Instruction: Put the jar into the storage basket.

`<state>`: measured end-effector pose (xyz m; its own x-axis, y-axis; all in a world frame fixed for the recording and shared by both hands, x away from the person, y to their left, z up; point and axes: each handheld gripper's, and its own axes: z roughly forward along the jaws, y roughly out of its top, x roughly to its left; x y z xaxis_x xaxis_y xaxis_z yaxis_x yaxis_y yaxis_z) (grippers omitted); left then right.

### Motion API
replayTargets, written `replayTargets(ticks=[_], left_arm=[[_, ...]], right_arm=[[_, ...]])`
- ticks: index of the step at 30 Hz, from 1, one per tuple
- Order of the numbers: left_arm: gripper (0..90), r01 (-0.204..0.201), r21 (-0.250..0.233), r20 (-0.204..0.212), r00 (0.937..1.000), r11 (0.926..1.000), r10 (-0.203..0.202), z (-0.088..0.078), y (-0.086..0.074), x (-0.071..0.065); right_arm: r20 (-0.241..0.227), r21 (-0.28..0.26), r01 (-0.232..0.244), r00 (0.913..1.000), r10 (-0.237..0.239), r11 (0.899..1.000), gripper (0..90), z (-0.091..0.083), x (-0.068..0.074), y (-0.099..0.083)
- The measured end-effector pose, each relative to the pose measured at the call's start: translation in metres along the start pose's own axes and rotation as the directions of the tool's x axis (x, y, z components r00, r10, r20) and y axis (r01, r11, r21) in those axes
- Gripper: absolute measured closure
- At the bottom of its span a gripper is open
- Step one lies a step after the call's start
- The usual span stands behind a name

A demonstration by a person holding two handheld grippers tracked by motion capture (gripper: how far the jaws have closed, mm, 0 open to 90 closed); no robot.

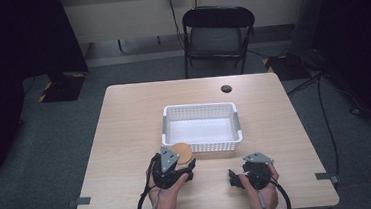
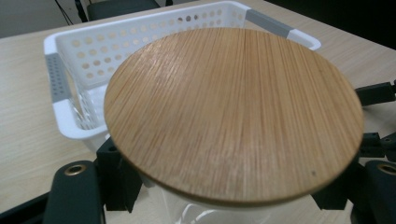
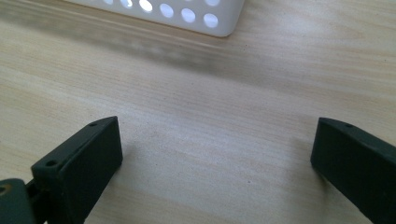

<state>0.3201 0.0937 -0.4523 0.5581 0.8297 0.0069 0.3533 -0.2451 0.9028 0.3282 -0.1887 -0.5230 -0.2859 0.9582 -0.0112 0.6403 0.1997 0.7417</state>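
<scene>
Round wooden lid point(image 2: 233, 114) atop a white container point(image 2: 196, 210), clamped between the jaws of the left gripper point(image 2: 224, 186); the jaws press on the container from either side just beneath the lid's rim. In the high view the lid point(image 1: 181, 152) lies near the table's front edge, at about 7 o'clock from the table centre, touching or just short of the basket's front left corner. The left gripper point(image 1: 186, 168) sits at 6 o'clock from the lid, carried by the left hand point(image 1: 166, 193), with a grey plate on top and a cable trailing off the table's front edge. The white perforated basket point(image 1: 236, 123), with grey handle inserts on its short sides, stands at the table centre, at 1 o'clock from the lid. The right gripper point(image 1: 233, 178) rests at 4 o'clock from the lid, well apart from it, held by the right hand point(image 1: 263, 188); in the right gripper view its jaws stand wide apart over bare table point(image 3: 210, 140), with nothing between them, and the basket's corner point(image 3: 205, 18) lies at 12 o'clock. A dark cable port point(image 1: 226, 88) marks the table's far edge. A black folding chair point(image 1: 218, 34) stands beyond the table at 12 o'clock.
</scene>
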Motion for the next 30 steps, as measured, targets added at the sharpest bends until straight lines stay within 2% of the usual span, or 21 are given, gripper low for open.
replayTargets(ticks=[10,16,30], left_arm=[[26.6,-0.007,-0.013,-0.007,1.0000,0.9999,0.006,-0.009,0.014,0.008],[26.6,0.005,-0.013,-0.015,0.9999,0.9999,-0.005,-0.013,0.022,0.010],[26.6,-0.005,-0.025,0.007,1.0000,0.9997,0.005,-0.017,0.048,0.012]], right_arm=[[0.000,0.000,0.000,1.0000,0.000,1.000,1.2,0.000,0.000,0.000],[0.000,0.000,0.000,1.0000,0.000,1.000,1.2,0.000,0.000,0.000],[0.000,0.000,0.000,1.0000,0.000,1.000,1.2,0.000,0.000,0.000]])
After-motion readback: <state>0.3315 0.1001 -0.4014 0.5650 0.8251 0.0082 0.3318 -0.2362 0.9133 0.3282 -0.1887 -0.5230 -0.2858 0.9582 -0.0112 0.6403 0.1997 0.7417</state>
